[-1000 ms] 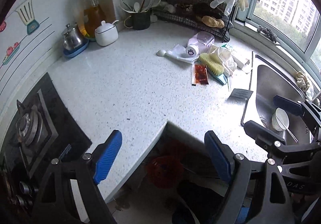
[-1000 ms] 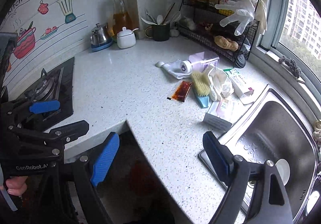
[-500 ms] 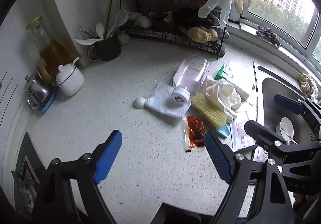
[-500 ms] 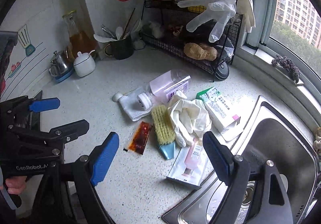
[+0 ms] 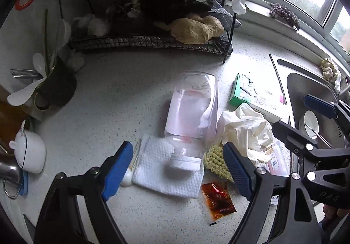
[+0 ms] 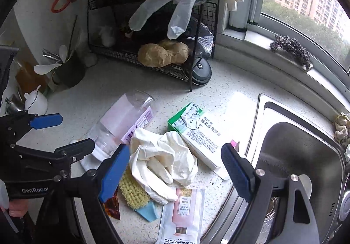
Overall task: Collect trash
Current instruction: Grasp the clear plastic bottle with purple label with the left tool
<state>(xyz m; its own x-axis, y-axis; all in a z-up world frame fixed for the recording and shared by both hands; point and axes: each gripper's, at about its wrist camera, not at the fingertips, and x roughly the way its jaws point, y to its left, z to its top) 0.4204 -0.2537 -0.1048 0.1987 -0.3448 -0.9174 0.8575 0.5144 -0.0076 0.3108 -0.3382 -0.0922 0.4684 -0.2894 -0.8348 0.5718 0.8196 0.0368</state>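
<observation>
Trash lies on the speckled counter. A clear plastic bottle [image 5: 192, 110] with a white cap lies on its side across a white cloth [image 5: 161, 169]. Beside it are crumpled cream gloves [image 5: 245, 130], a yellow brush [image 5: 215, 162], a red sauce packet [image 5: 218, 201], a green-white box [image 5: 253, 95] and a pink-white pouch [image 6: 186, 209]. My left gripper [image 5: 178, 170] is open, just above the bottle's cap. My right gripper [image 6: 175, 171] is open above the gloves [image 6: 161, 158], with the bottle [image 6: 122, 123] and box [image 6: 196, 130] beyond.
A black wire rack [image 6: 153, 32] with food and hanging plastic gloves stands at the back. A steel sink [image 6: 295, 167] holding a small bowl is at the right. A white lidded pot [image 5: 28, 154] and a dark utensil cup [image 5: 56, 86] stand at the left.
Both grippers have moved forward and down toward the pile of trash; the stove and counter edge have dropped out of view. Both stay open.
</observation>
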